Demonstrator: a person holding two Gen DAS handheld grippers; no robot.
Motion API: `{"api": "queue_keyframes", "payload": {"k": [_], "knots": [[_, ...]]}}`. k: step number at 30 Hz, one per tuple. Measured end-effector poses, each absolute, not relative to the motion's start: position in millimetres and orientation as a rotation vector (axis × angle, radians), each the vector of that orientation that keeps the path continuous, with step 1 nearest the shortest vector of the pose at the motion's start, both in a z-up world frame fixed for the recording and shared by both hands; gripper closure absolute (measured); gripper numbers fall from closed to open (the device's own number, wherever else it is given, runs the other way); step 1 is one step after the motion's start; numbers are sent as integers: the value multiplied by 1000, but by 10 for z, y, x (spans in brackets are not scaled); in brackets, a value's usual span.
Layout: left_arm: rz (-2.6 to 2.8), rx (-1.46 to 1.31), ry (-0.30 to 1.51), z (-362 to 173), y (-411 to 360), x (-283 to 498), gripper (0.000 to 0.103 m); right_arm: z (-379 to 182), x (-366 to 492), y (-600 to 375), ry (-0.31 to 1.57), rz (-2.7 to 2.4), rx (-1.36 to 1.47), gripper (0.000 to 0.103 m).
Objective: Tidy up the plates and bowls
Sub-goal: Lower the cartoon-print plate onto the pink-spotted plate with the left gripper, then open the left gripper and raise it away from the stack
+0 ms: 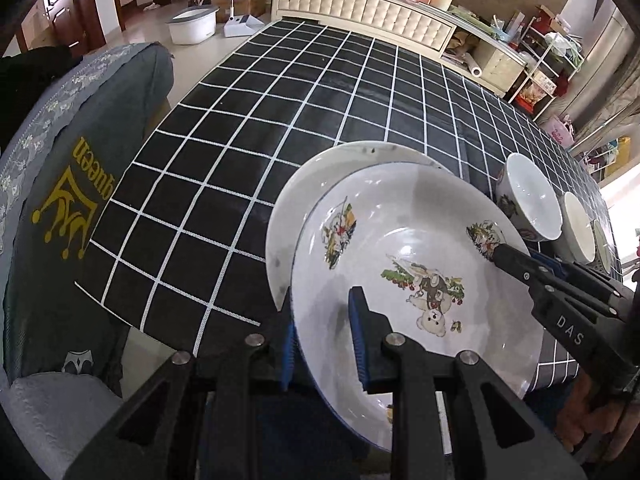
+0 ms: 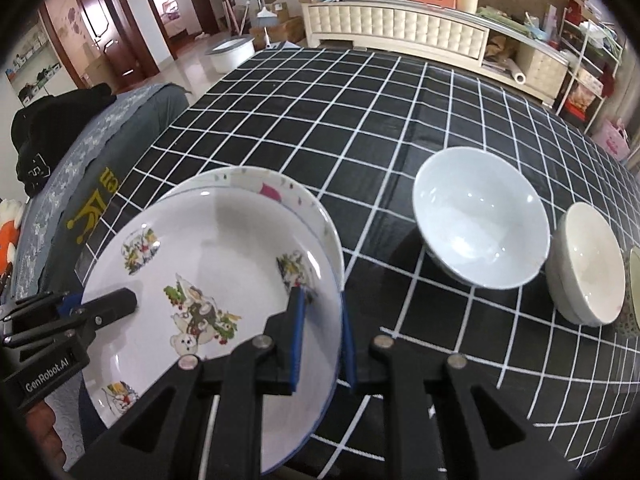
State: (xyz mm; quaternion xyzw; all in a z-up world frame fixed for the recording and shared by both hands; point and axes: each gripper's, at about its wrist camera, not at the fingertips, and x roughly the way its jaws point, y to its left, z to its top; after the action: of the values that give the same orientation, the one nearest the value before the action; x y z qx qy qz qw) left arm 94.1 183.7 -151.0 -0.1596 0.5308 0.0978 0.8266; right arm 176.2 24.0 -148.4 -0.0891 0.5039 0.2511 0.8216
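A white cartoon-bear plate [image 1: 400, 248] is held above the table, over a second white plate [image 1: 316, 184] that lies on the black checked tablecloth. My left gripper [image 1: 322, 336] is shut on the bear plate's left rim. My right gripper [image 2: 324, 336] is shut on its right rim [image 2: 336, 280]. The bear plate also shows in the right wrist view [image 2: 224, 248], with the lower plate [image 2: 280, 192] behind it. The right gripper's fingers [image 1: 516, 260] show in the left view, the left gripper's fingers [image 2: 116, 304] in the right view. Three bowls stand in a row at the right: a white bowl [image 2: 480, 232], a cream bowl [image 2: 588, 264] and one cut off by the frame edge [image 2: 634, 292].
A grey-covered chair [image 1: 80, 152] with a gold crown print stands at the table's left edge. The tablecloth [image 2: 360, 120] stretches far back. A cream cabinet [image 2: 400, 28] with clutter stands behind the table. A shelf rack [image 2: 588, 64] is at the back right.
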Motion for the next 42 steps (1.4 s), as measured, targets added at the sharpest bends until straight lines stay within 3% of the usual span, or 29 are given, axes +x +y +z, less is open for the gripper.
{"api": "queue_keyframes", "payload": {"k": [22, 30, 33, 34, 35, 36, 38, 42], "knots": [[220, -264, 1151, -1650, 1917, 1254, 83, -1616, 1951, 445, 1066, 511, -267, 82], [214, -298, 1117, -1586, 1915, 1159, 72, -1599, 1939, 407, 1064, 525, -252, 82], [220, -299, 1107, -1539, 1917, 1156, 64, -1616, 1948, 411, 1091, 538, -265, 71], [227, -290, 1096, -1519, 1910, 1152, 57, -1622, 1942, 412, 1094, 538, -274, 68], [251, -266, 1082, -1486, 1895, 1141, 44, -1617, 1929, 407, 1089, 534, -282, 65], [271, -237, 1058, -1443, 1879, 1125, 42, -1608, 1918, 399, 1083, 524, -287, 62], [259, -214, 1039, -1390, 1861, 1111, 42, -1565, 1900, 358, 1065, 491, -289, 45], [233, -224, 1015, -1278, 1820, 1067, 42, -1359, 1814, 253, 994, 505, -232, 33]]}}
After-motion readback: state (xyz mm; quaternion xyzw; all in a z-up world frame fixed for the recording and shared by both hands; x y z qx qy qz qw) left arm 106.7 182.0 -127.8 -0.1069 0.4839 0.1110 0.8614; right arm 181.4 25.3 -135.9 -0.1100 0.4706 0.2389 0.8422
